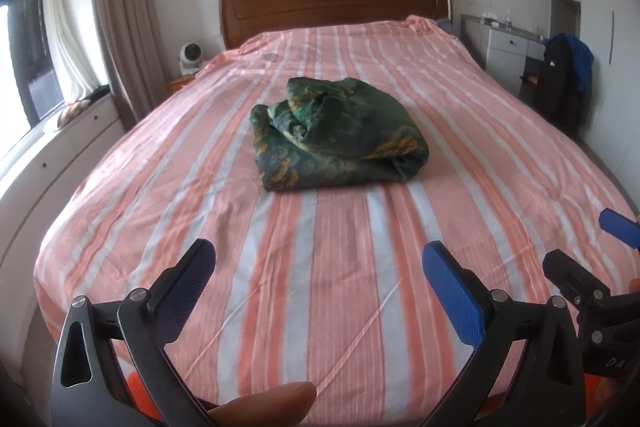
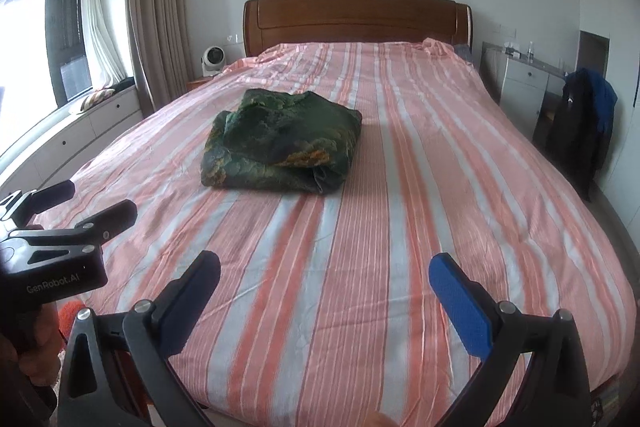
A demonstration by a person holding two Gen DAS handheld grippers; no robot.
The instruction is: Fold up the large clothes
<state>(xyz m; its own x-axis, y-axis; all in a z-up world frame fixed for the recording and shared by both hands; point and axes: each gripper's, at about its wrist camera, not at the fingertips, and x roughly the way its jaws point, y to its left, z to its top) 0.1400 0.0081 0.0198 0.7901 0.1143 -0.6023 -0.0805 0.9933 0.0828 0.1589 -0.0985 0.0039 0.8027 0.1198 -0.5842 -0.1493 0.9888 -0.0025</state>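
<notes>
1. Green-and-gold patterned garment lies bundled, loosely folded, mid-bed on the pink striped bedspread; sits at 12 o'clock from the left gripper, 11 o'clock from the right gripper.
2. Left gripper: jaws wide apart, holding nothing, hovering over the foot of the bed.
3. Right gripper: jaws likewise spread, nothing between them.
4. Wooden headboard at 12 o'clock; white fan at 10 o'clock beside it.

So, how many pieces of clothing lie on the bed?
1: a green patterned garment, bundled in the middle of the striped bed, ahead of both open grippers. More pieces may be hidden inside the bundle.
</notes>
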